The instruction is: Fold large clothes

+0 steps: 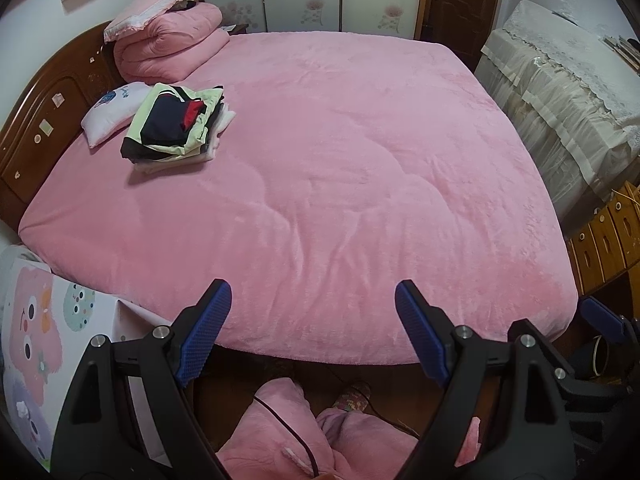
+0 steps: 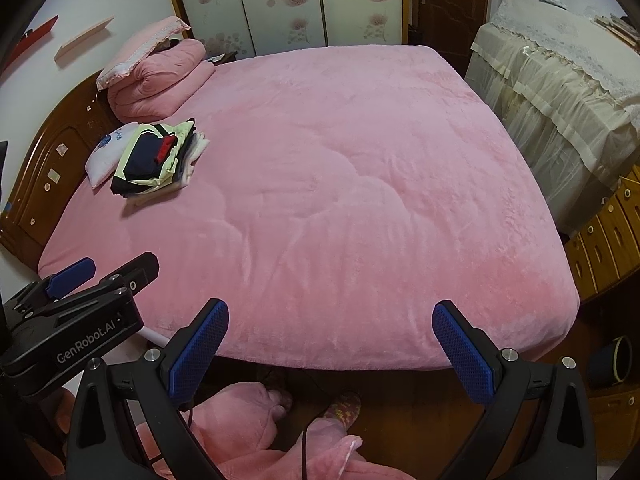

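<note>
A wide bed covered by a pink plush quilted blanket [image 1: 340, 168] fills both views. At its far left corner, against the dark carved wooden headboard [image 1: 48, 116], a rolled pink comforter [image 1: 168, 48] sits with a lace-edged pink pillow [image 1: 156, 4] on top. Just in front of it lies a small white printed pillow [image 1: 110, 110]. A cabinet draped in cream lace-trimmed cloth [image 1: 560, 92] stands along the right side of the bed, with light wooden drawers [image 1: 608, 236] nearer. Floral-patterned wardrobe doors [image 2: 288, 0] and a brown door [image 2: 448, 0] stand behind the bed.

The stack of folded clothes, pale green, navy and red on top [image 1: 176, 124], rests on the blanket near the headboard, its left edge overlapping the white pillow. Its long axis runs roughly from the near-left toward the far-right, and nothing lies between it and the grippers but bare blanket.

Both grippers hover off the near edge of the bed, above the wooden floor, pointing across the mattress. The left gripper [image 1: 312, 328] has its blue-padded fingers [image 1: 208, 328] spread wide with nothing between them. The right gripper [image 2: 330, 348] is likewise spread wide and holds nothing; it sits just to the right of the left one. Below them show pink fleece trouser legs [image 2: 248, 412] and a patterned slipper [image 2: 344, 404].
</note>
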